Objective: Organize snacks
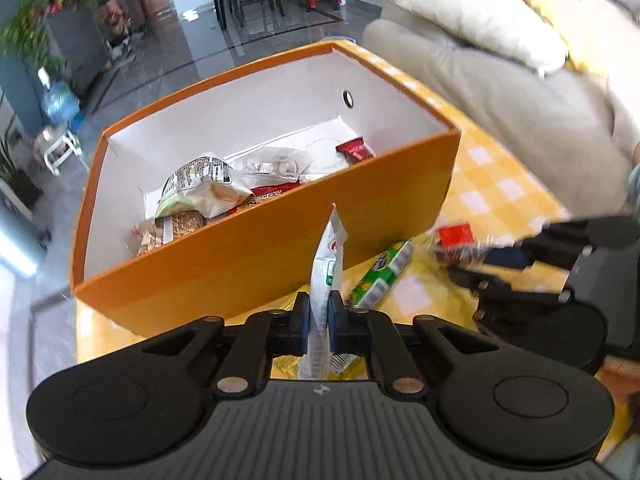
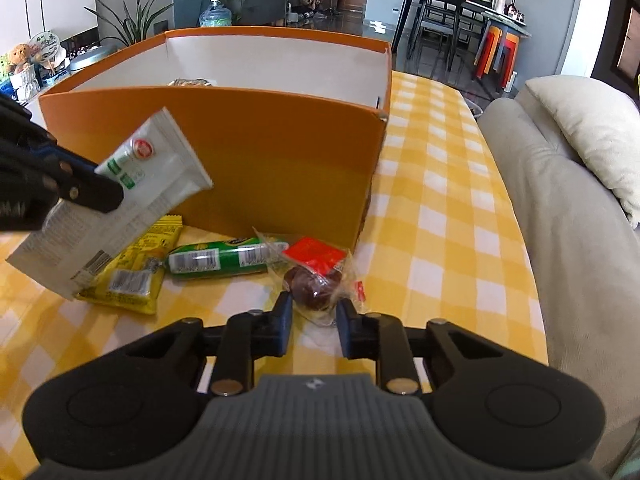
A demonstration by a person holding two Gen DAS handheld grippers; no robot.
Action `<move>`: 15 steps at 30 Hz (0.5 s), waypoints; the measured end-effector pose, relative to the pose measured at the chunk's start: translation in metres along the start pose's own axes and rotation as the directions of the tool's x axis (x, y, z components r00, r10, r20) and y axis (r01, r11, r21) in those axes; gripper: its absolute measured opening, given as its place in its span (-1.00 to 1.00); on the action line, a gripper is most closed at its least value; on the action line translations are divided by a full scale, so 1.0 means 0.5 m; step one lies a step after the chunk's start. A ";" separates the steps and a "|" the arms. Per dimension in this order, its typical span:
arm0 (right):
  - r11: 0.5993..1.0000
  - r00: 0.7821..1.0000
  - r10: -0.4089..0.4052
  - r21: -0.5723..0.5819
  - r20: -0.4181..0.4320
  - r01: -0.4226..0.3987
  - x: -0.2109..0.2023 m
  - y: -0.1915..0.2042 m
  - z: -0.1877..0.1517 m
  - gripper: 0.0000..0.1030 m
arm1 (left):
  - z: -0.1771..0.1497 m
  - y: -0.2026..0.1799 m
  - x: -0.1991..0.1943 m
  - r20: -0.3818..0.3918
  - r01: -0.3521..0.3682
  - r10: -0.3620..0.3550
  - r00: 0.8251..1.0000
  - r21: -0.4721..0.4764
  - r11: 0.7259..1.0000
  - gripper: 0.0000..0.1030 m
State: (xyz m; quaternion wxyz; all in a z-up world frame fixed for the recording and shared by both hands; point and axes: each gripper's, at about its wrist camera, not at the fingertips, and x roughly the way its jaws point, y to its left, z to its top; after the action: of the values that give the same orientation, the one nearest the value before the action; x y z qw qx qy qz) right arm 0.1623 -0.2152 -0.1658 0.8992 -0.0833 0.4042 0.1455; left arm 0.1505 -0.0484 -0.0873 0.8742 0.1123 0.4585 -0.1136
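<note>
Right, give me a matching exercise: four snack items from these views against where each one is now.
Items:
1. white flat sachet
2. green plastic-wrapped roll
3. yellow crinkled packet
4. clear-wrapped brown cake with red label

Places:
A. on the checked cloth, under the raised sachet
B. between the right gripper fingers
C. clamped in the left gripper
D. lying before the orange box

Pairs: 1-C, 2-D, 3-A, 4-B

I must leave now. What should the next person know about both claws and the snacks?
Left claw: shut on the white packet, lifted before the orange box.
Right claw: closed around the clear-wrapped brown snack on the table.
Done: several snacks lie in the box.
Left: those two, plus the green roll and yellow packet on the checked cloth.
</note>
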 end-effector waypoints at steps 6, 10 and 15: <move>0.999 0.999 0.031 0.024 -0.028 -0.030 -0.048 0.001 -0.009 -0.63 | -0.016 -0.005 -0.035 -0.050 0.099 -0.102 0.994 -0.060 0.993 -0.83; 0.997 0.994 0.070 0.042 -0.080 -0.066 -0.074 0.012 -0.024 -0.63 | -0.046 -0.015 -0.037 -0.116 0.167 -0.178 0.977 -0.101 0.981 -0.83; 0.996 0.985 0.087 0.027 -0.146 -0.084 -0.098 0.031 -0.053 -0.63 | -0.081 -0.032 -0.023 -0.174 0.180 -0.198 0.965 -0.116 0.977 -0.83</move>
State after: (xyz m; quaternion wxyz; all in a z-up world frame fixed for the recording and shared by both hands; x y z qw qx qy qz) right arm 0.1078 -0.2172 -0.1470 0.8607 -0.0668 0.4741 0.1731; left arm 0.1076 -0.0504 -0.1016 0.8176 0.0345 0.5512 -0.1627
